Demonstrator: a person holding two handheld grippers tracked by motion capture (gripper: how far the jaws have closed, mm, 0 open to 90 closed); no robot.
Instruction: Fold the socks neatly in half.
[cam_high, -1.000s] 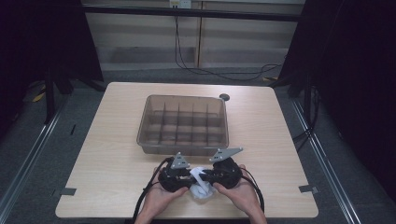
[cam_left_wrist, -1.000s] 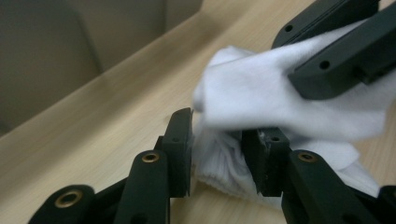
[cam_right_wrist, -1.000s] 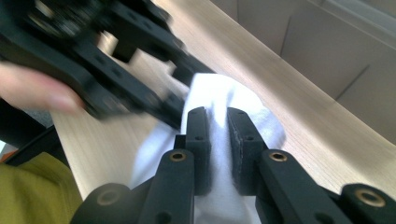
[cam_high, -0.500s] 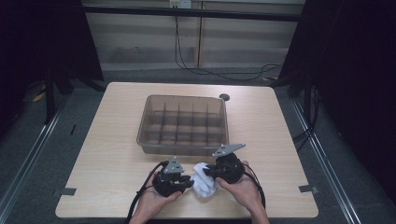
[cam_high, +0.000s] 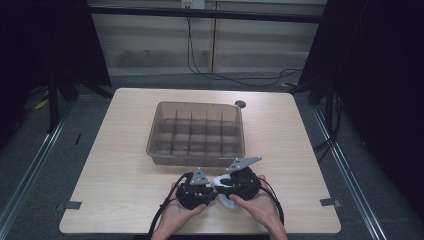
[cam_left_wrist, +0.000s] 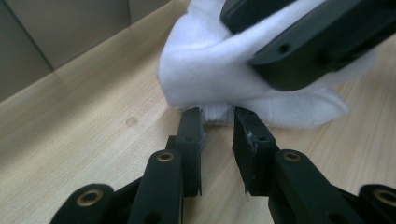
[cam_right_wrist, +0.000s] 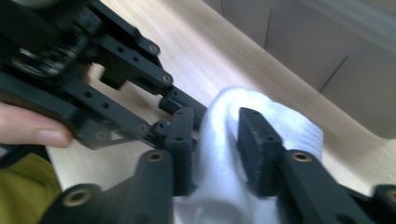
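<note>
Two sets of tongs meet over a white sock (cam_high: 225, 192) at the near edge of the bench (cam_high: 125, 165), in front of a divided plastic tray (cam_high: 197, 132). On the left, the left tongs (cam_left_wrist: 217, 116) stand narrow, tips at the sock's ribbed hem, having just been parting slightly; whether they pinch it is hard to tell. The right tongs (cam_right_wrist: 215, 140), just opened a little, straddle a bunched fold without visibly clamping it. Folding or rolling the sock appears to be in hand; next, the left tongs would likely need a firm bite on the hem.
</note>
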